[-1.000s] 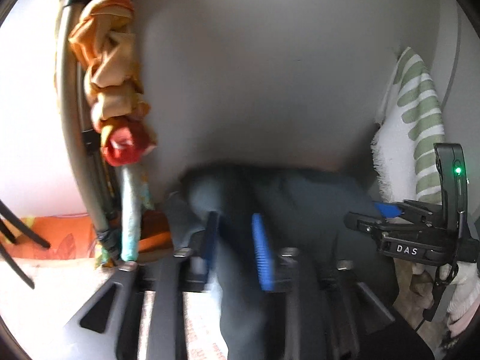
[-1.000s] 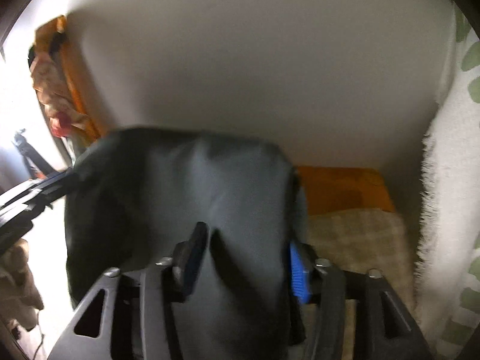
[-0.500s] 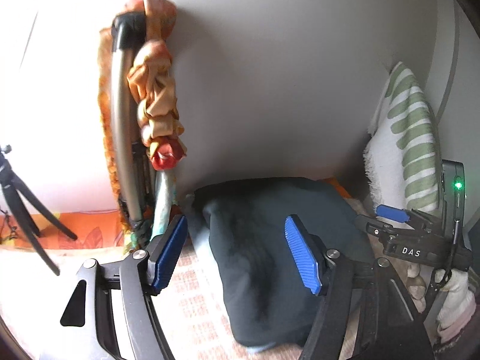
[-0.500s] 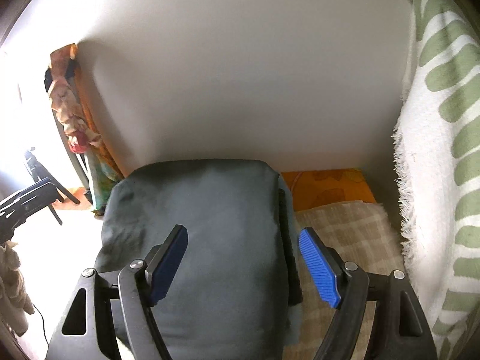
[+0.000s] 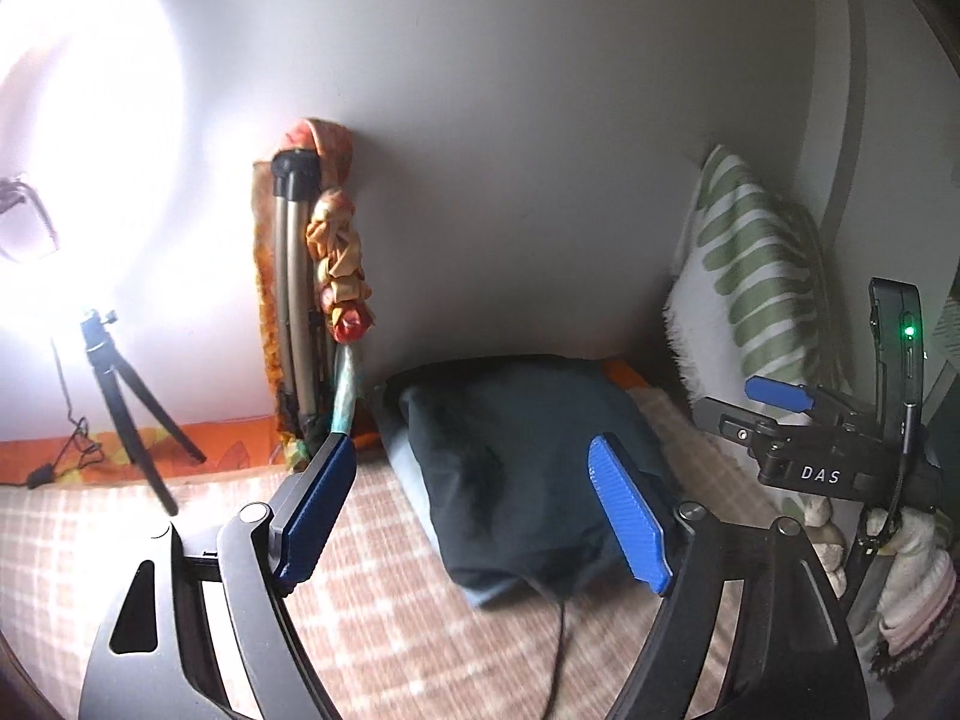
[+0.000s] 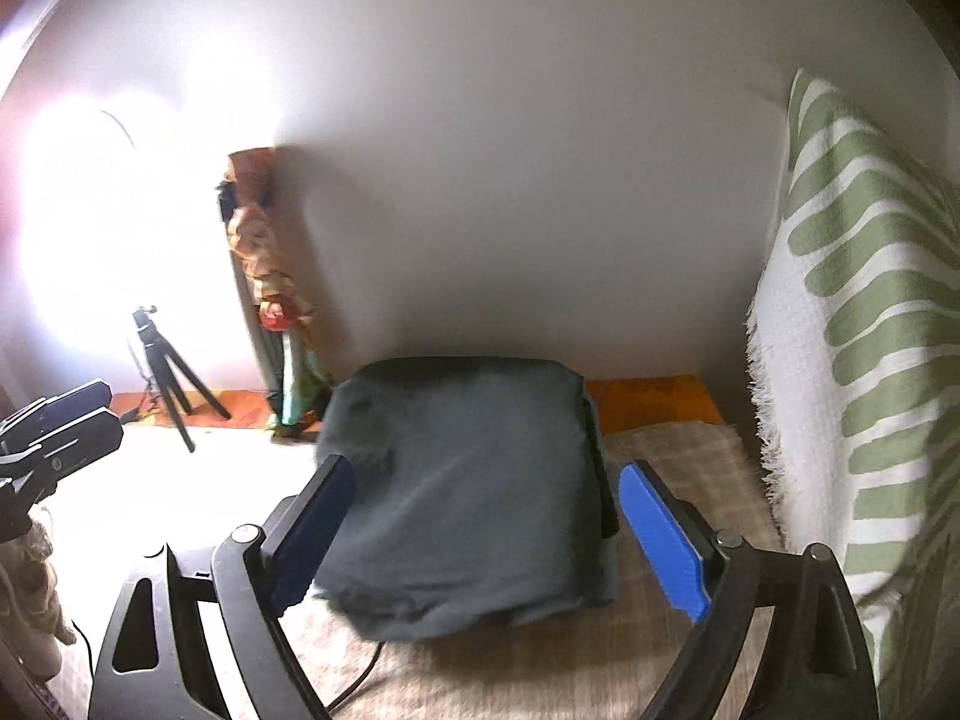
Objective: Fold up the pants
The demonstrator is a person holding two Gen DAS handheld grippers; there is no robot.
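The dark grey-blue pants [image 5: 522,456] lie folded in a thick, neat bundle on the checked bed cover [image 5: 390,600], close to the wall. In the right wrist view the pants [image 6: 468,480] fill the middle. My left gripper [image 5: 470,443] hovers above and short of the bundle. Its jaws are opening, and nothing is between the blue pads. My right gripper [image 6: 483,465] is also drawn back from the bundle, its jaws opening with no cloth between them. The right gripper [image 5: 738,399] shows at the right of the left wrist view. The left gripper [image 6: 90,414] shows at the left edge of the right wrist view.
A small black tripod [image 5: 120,402] stands at the left by the wall. A folded metal stand wrapped in orange cloth [image 5: 312,300] leans beside the pants. A white towel with green stripes [image 6: 852,360] hangs at the right. A black cable [image 5: 561,630] runs under the bundle's near edge.
Both grippers were closed around the pants a second ago. They have let go, opened wide and pulled back and up. The folded bundle stays on the bed.
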